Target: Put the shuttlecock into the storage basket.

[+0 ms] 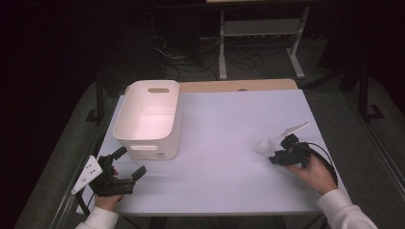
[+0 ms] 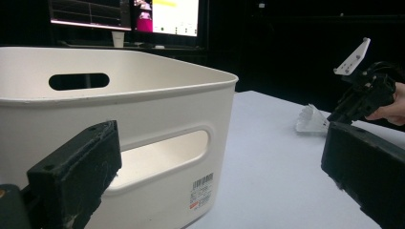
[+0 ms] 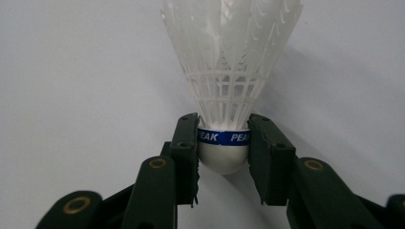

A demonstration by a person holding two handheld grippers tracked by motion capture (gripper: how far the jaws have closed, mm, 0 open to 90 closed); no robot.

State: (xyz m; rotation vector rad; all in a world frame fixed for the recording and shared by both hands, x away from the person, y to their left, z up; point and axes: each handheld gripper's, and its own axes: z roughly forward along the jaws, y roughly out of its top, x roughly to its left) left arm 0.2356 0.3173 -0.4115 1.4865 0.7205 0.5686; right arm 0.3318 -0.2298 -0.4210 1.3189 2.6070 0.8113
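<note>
Shuttlecock [image 3: 224, 71] lies on the white table [image 1: 219, 143] at our right side, well apart from the bin [image 1: 148, 119]. Our right gripper [image 3: 223, 143] is clamped on its white cork base, at the blue band, skirt pointing away. Our left gripper [image 1: 125, 168] rests near the bin's front corner with jaws wide apart, holding nothing.

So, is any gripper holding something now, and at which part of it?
The right gripper holds the white plastic shuttlecock by its rounded white base, at the blue band. The left gripper is open near the white plastic bin, holding nothing.
</note>
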